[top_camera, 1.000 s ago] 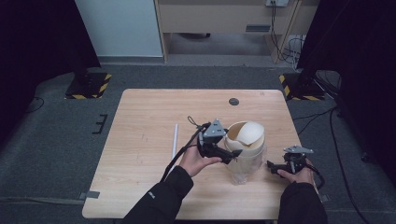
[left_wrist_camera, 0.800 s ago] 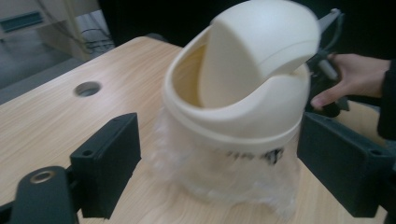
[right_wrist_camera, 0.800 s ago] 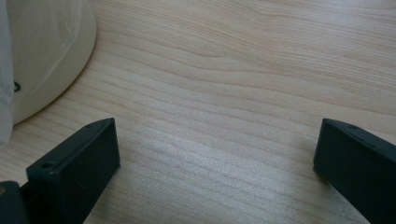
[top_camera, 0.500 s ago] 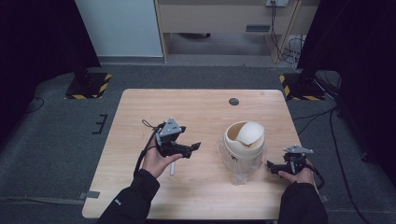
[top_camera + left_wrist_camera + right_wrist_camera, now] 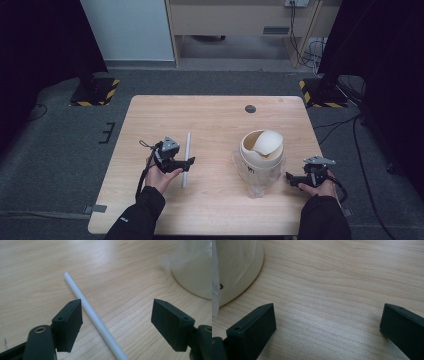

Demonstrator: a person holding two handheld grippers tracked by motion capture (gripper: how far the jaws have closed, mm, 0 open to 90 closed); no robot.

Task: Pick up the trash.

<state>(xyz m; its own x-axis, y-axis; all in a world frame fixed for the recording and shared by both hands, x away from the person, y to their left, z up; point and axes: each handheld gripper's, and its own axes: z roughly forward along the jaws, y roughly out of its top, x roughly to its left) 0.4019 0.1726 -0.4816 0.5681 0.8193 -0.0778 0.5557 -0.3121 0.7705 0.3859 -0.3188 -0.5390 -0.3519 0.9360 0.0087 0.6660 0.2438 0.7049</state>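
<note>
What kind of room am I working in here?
Likely a lab or recording studio, not a home: a bare wooden table on grey carpet, black curtains at both sides, hazard-striped stand bases on the floor and loose cables near the back wall.

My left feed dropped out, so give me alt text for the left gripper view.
The left tool hangs open just above the wooden table, its two black jaws straddling a thin white tube that lies flat and runs diagonally beside the left-hand jaw. At upper right is the base of a cream bin with clear plastic around it.
</note>
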